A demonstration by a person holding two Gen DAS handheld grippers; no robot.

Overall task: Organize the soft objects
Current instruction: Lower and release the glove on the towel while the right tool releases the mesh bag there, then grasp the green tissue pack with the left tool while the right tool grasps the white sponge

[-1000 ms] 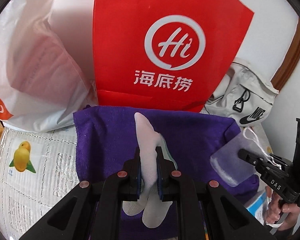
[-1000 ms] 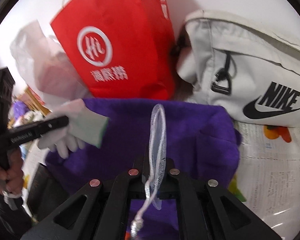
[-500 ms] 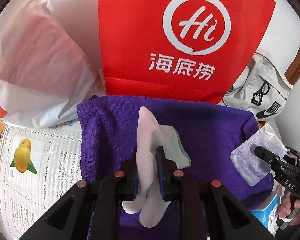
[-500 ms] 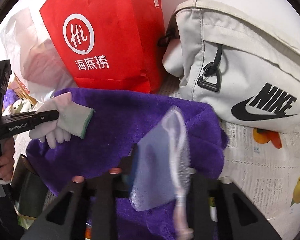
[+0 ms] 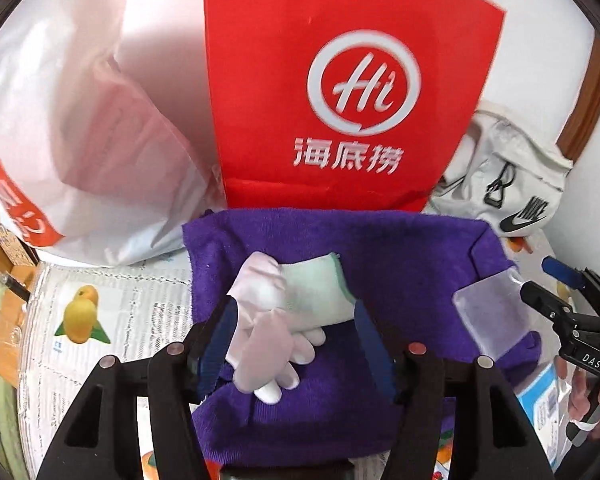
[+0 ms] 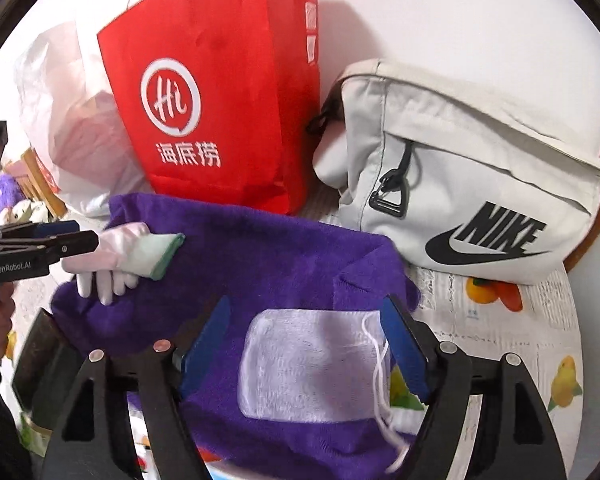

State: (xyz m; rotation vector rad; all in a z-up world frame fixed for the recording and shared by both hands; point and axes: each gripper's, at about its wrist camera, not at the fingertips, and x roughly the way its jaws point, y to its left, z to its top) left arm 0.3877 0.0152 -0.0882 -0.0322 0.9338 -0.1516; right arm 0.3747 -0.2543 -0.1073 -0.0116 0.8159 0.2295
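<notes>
A purple towel [image 5: 400, 264] lies spread on the table; it also shows in the right wrist view [image 6: 268, 256]. A white glove with a green cuff [image 5: 288, 304] lies on its left part, between the open jaws of my left gripper [image 5: 296, 340]. The glove also shows in the right wrist view [image 6: 128, 252]. A white mesh drawstring pouch [image 6: 312, 364] lies on the towel's right part between the open jaws of my right gripper [image 6: 304, 344]. The pouch also shows in the left wrist view [image 5: 488, 316].
A red paper bag [image 5: 340, 92] stands behind the towel, with a white plastic bag [image 5: 80, 128] to its left and a grey Nike bag [image 6: 472, 184] to its right. The table cover [image 5: 112, 320] is printed with fruit.
Both grippers have opened. The glove has dropped from the left jaws onto the towel and the pouch from the right jaws onto the towel.
</notes>
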